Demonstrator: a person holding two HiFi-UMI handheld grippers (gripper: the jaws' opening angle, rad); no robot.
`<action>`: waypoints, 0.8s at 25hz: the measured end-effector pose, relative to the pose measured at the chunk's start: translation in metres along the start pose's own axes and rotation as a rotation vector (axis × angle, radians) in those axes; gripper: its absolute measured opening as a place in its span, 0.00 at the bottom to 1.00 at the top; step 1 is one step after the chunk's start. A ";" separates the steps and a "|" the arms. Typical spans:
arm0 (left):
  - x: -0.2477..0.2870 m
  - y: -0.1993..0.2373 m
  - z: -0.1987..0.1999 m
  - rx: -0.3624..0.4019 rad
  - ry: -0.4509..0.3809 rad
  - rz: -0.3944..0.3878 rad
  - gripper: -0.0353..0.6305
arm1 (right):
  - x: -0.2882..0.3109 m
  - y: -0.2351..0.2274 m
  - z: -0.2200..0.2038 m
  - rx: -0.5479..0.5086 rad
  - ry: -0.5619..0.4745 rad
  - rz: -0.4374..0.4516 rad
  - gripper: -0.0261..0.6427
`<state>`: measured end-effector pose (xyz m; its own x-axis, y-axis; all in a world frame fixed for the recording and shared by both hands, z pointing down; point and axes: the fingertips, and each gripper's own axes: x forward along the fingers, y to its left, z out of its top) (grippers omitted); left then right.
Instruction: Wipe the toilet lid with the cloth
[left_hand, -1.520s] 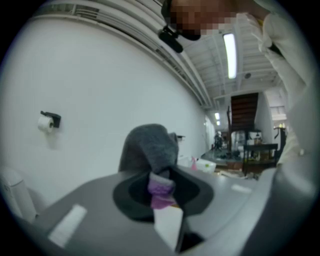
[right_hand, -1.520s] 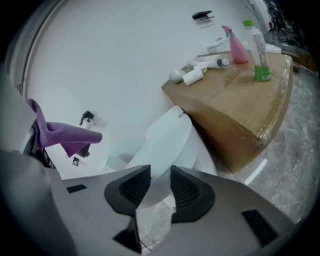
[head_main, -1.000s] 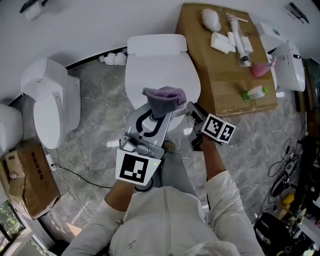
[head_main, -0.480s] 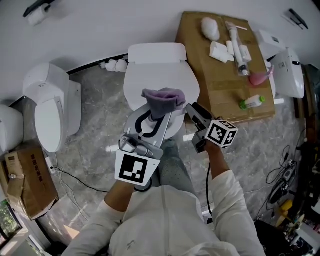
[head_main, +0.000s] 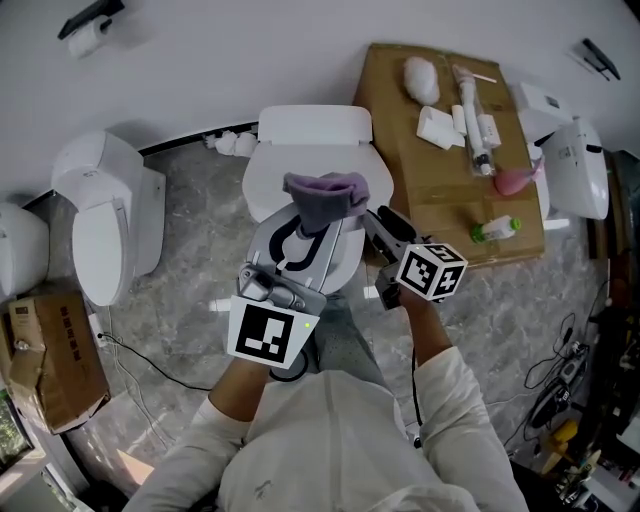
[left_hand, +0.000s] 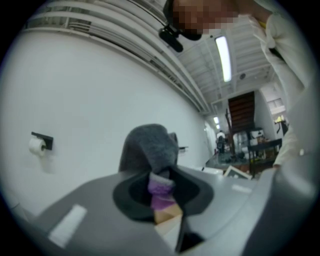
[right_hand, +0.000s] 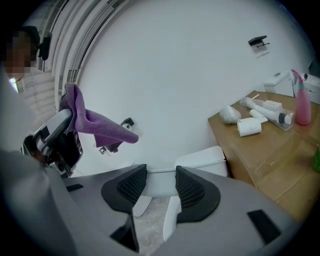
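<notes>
The left gripper (left_hand: 161, 187) is clamped on the purple cloth (left_hand: 150, 145); the cloth bunches past its tips, held up over the white toilet lid (head_main: 268, 190); the right gripper (right_hand: 161, 187) has just been opening, its jaws wide apart with nothing between them; in the head view it sits just right of the cloth, by the lid's right edge; a cardboard box (head_main: 440, 200) with bottles on top stands right of the toilet; a second toilet (head_main: 100, 220) stands well to the left.
</notes>
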<state>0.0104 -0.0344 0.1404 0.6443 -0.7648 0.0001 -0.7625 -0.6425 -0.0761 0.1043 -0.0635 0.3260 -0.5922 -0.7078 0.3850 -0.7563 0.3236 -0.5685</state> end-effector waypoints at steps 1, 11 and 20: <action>0.002 0.001 0.001 -0.001 -0.002 0.003 0.15 | 0.001 0.000 0.004 -0.003 0.001 0.001 0.31; 0.010 0.011 0.008 0.008 -0.005 0.040 0.15 | 0.014 0.001 0.036 -0.060 0.022 -0.007 0.31; 0.015 0.031 0.020 0.033 -0.010 0.080 0.15 | 0.036 -0.003 0.084 -0.038 0.016 -0.030 0.31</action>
<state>-0.0027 -0.0644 0.1186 0.5817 -0.8132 -0.0175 -0.8097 -0.5768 -0.1081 0.1090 -0.1427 0.2803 -0.5733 -0.7074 0.4134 -0.7838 0.3264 -0.5284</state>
